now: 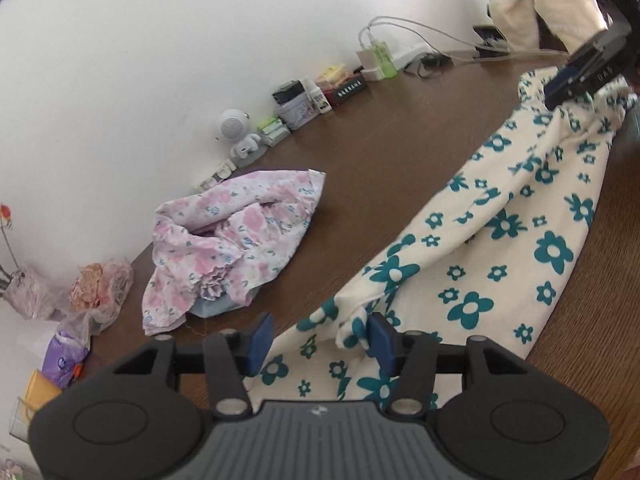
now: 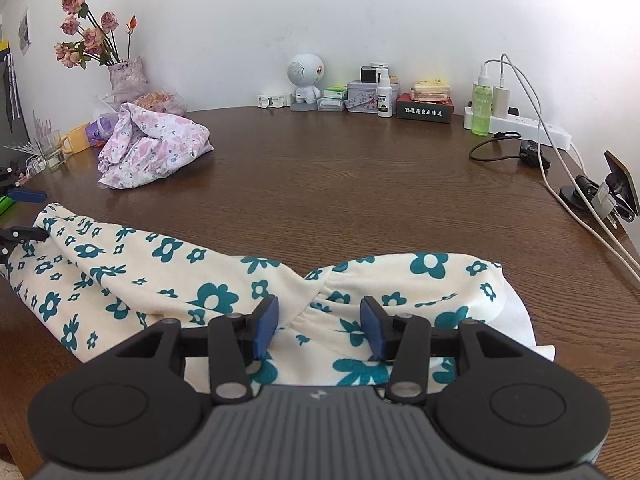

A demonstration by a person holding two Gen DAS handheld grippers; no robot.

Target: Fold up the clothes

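Observation:
A cream garment with teal flowers (image 1: 500, 240) lies stretched along the brown table's near edge; it also shows in the right wrist view (image 2: 168, 280). My left gripper (image 1: 318, 338) is open over one end of it, the cloth lying between its blue pads. My right gripper (image 2: 318, 326) is open over the gathered other end, and it shows in the left wrist view (image 1: 576, 80) at the far end. A crumpled pink floral garment (image 1: 228, 236) lies apart on the table, also in the right wrist view (image 2: 152, 148).
Along the wall stand a white robot speaker (image 2: 306, 78), tins and boxes (image 2: 424, 106), a spray bottle (image 2: 384, 96), a power strip with cables (image 2: 532, 128) and a vase of dried roses (image 2: 124, 74). A phone stand (image 2: 616, 188) sits at the right. Bags and cups (image 1: 96, 288) crowd the left corner.

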